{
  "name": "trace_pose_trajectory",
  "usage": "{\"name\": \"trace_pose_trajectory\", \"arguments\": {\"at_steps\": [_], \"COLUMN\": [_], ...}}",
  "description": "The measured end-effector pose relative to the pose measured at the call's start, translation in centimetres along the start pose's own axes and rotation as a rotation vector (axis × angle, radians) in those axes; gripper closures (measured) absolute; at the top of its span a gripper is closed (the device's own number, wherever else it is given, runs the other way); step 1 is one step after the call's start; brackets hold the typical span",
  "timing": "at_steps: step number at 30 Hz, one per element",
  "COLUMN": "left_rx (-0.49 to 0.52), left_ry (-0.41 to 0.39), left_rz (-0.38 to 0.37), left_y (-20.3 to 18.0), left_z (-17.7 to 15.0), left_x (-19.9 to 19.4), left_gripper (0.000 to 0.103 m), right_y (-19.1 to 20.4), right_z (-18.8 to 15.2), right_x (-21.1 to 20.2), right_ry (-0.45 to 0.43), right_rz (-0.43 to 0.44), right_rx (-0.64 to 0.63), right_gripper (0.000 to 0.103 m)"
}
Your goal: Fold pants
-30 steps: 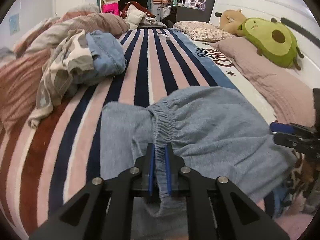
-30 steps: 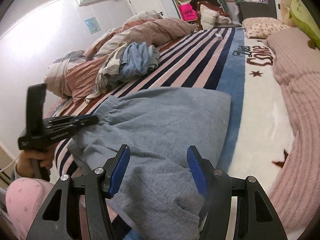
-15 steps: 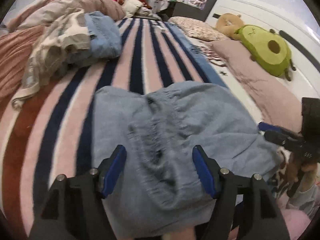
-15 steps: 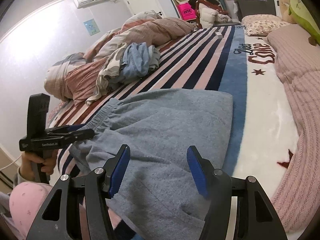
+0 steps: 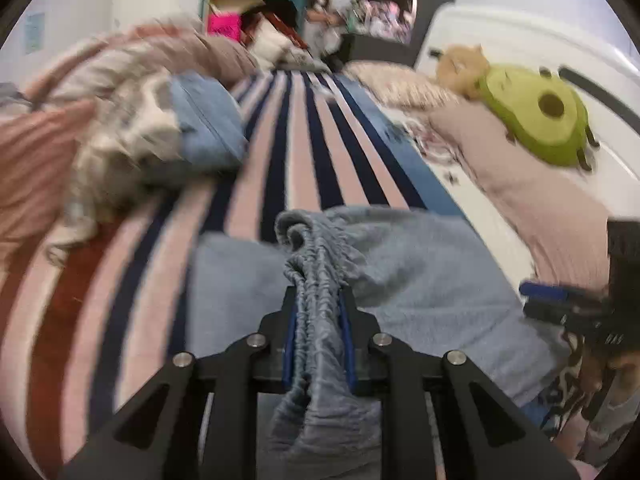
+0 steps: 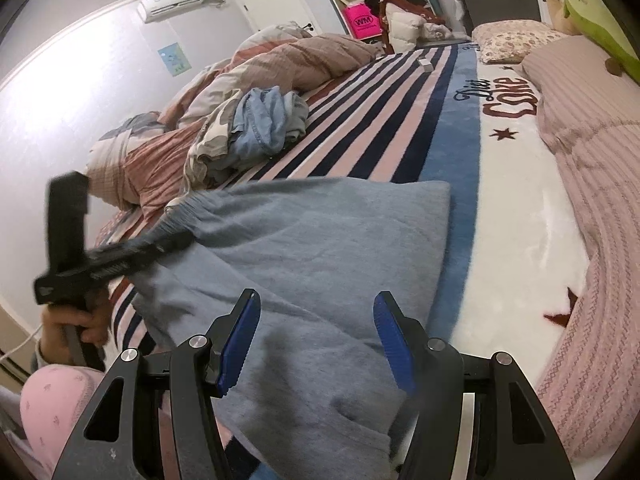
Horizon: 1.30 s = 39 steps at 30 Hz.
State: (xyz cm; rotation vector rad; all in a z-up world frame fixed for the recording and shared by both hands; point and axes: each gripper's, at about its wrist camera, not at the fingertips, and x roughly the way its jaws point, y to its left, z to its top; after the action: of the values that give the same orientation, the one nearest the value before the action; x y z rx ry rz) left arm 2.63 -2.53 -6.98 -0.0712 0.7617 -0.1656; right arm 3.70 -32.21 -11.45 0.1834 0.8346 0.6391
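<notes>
Grey-blue pants (image 6: pixel 320 248) lie across the near part of the striped bed, folded over, waistband at the left. My left gripper (image 5: pixel 318 312) is shut on the bunched elastic waistband (image 5: pixel 316 264) and lifts it slightly; it also shows in the right wrist view (image 6: pixel 160 246), blurred. My right gripper (image 6: pixel 316 340) is open and empty, jaws wide apart just above the pants' near edge; it also shows at the right of the left wrist view (image 5: pixel 560 300).
The striped blanket (image 5: pixel 304 152) runs away from me. A pile of clothes and quilts (image 6: pixel 256 128) lies at the left. Pink pillows (image 6: pixel 592 128) and a green avocado plush (image 5: pixel 540 124) line the right side by the headboard.
My left gripper was shut on the waistband, opened half a second ago, and is now shut on it again, bunching it up. The right gripper has stayed open and nearly still.
</notes>
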Motion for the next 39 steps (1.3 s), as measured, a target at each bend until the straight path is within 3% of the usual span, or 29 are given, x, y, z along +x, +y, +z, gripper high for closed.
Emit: {"name": "trace_pose_trajectory", "arguments": {"at_steps": [2,4,9,12,17,19,21,24,27,30,32,35,37,39], "left_rx": [-0.013,-0.028,-0.066,-0.074,-0.189,-0.217,-0.262,-0.282,-0.263,-0.269,-0.293,-0.28,-0.293,-0.28], "left_ry": [-0.05,-0.051,0.07,0.107,0.079,0.061,0.066,0.113,0.167,0.16,0.164,0.155,0.142,0.126], "left_rz": [0.08,0.115,0.081,0.113,0.003,-0.065,-0.139,-0.201,-0.174,-0.209,-0.243,-0.206,-0.224,-0.219], "left_y": [1.4,2.8,5.5,6.3,8.5,9.3,9.9,9.5,8.7,8.3,7.9,6.9,6.8,6.8], "left_z": [0.4,0.4,-2.2,-3.7,-3.9,-3.6,-3.7,-4.0,-4.2,-4.1,-4.0,-3.8,-3.6,-3.4], "left_x": [-1.8,-2.4,-0.5,1.0,0.4,0.0,0.2,1.8,4.1,5.0,5.8,6.4,6.3,5.9], "left_gripper": [0.087,0.087,0.082,0.055,0.038,0.028,0.027,0.027,0.027,0.029,0.04,0.054,0.07,0.076], "right_y": [0.0,0.2,0.7,0.8,0.7,0.2,-0.4,-1.0,-0.6,0.1,0.2,0.7,1.3,1.6], "right_z": [0.1,0.3,0.5,0.2,-0.2,0.1,0.3,0.5,0.3,0.2,0.3,0.2,0.2,0.4], "right_x": [-0.1,-0.3,0.8,2.2,2.9,2.6,2.5,3.3,4.7,5.6,6.0,6.7,6.9,6.8], "right_ry": [-0.001,-0.006,0.015,0.058,0.09,0.083,0.073,0.097,0.136,0.143,0.151,0.162,0.157,0.147], "right_rz": [-0.002,0.003,0.003,-0.016,-0.065,-0.066,-0.072,-0.058,-0.04,-0.033,-0.008,0.003,0.003,0.022], "right_rx": [0.0,-0.001,0.001,0.018,0.014,0.036,0.058,0.083,0.073,0.044,0.043,0.028,0.004,0.009], "right_gripper": [0.048,0.048,0.048,0.047,0.041,0.031,0.029,0.029,0.028,0.029,0.038,0.053,0.068,0.077]}}
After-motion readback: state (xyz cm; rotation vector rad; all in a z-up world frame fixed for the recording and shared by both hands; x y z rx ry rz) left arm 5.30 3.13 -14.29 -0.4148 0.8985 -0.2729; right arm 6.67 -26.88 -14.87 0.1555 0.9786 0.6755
